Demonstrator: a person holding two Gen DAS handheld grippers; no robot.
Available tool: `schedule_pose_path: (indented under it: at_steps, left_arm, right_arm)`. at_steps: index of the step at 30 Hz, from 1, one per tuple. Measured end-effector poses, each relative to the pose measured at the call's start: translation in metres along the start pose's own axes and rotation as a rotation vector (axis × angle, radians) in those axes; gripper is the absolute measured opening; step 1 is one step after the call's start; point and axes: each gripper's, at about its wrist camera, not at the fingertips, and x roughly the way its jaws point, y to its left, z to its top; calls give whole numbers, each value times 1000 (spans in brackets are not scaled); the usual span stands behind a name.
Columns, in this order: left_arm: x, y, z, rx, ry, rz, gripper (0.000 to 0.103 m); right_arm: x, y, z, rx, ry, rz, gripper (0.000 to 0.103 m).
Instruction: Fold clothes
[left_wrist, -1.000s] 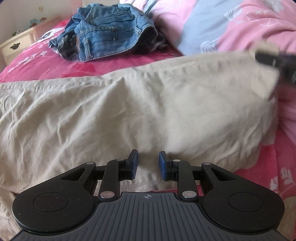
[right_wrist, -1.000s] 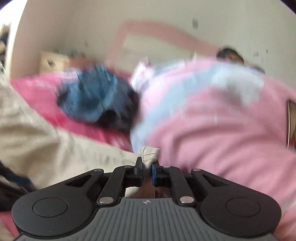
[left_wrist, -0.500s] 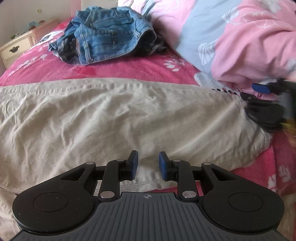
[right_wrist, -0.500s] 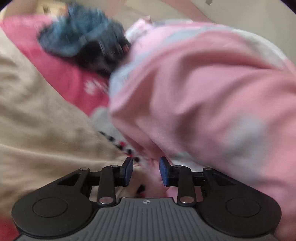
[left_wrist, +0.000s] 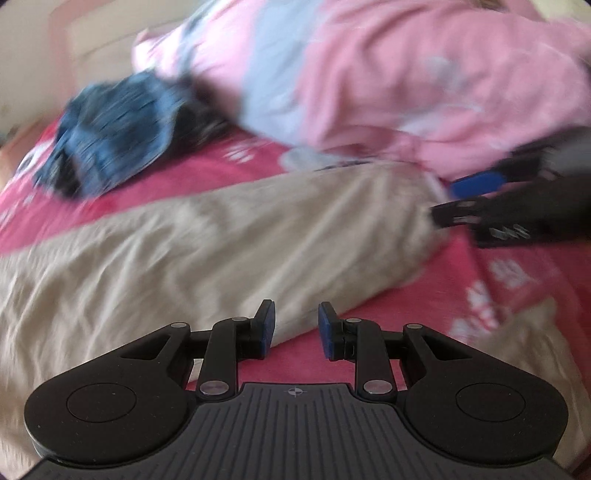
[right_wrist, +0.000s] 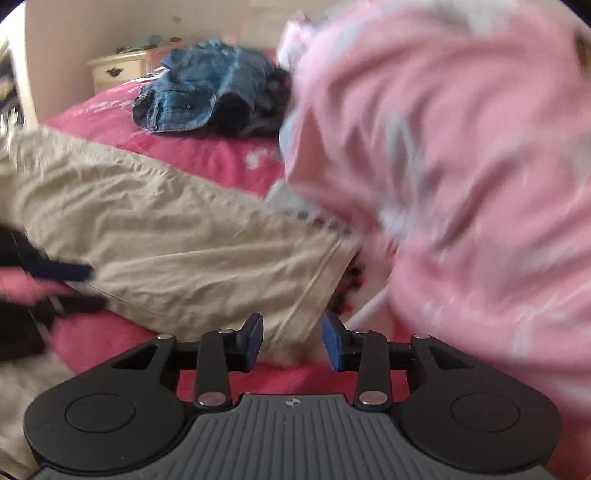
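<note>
Right gripper (right_wrist: 291, 341) has just opened, dropping the beige trousers (right_wrist: 177, 236); left gripper (left_wrist: 293, 328) stays narrowly parted, empty

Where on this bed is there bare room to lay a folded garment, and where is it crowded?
Bare sheet lies between the jeans and the beige trousers, and a strip lies right of the trousers' hem. It is crowded where the pink duvet meets the hem, and at the jeans pile.

Home bedroom: bed (right_wrist: 221, 155) with red floral cover, pink quilt (right_wrist: 461, 129) at frame right, cream bedside cabinet (right_wrist: 116, 70) at upper left.
</note>
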Motion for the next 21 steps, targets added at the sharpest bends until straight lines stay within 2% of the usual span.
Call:
schedule_pose_path:
  at_steps: [4, 8, 9, 10, 11, 12, 14, 16, 17, 18, 21]
  left_arm:
    - [7, -19, -2, 120, -6, -14, 25]
    - [18, -27, -3, 172, -28, -13, 25]
    - [21, -28, -3, 179, -26, -13, 25]
    - [24, -29, -3, 184, -23, -12, 25]
    - [27, -30, -3, 187, -19, -12, 25]
    - [29, -31, -3, 185, -19, -13, 25]
    - [31, -32, -2, 180, -24, -20, 23]
    - [29, -34, -1, 179, -34, -30, 17]
    - [29, -35, 0, 179, -38, -37, 7]
    - [27, -37, 0, 180, -43, -45, 4]
    - [21, -42, 0, 185, -64, -71, 0]
  right_arm:
    - [15, -19, 0, 223, 101, 50, 40]
    - [32, -32, -1, 374, 162, 92, 41]
    - [31, -33, -2, 389, 157, 96, 39]
    - [30, -33, -2, 397, 151, 95, 29]
    - [28, -31, -2, 386, 145, 84, 14]
    - [25, -29, -2, 367, 137, 69, 10]
    - [17, -26, -1, 330, 121, 54, 9]
    - [8, -21, 1, 279, 104, 31, 8]
    - [4, -17, 2, 247, 99, 14, 8]
    - [-1, -13, 3, 213, 92, -7, 7]
    - [-17, -5, 8, 136, 69, -61, 6]
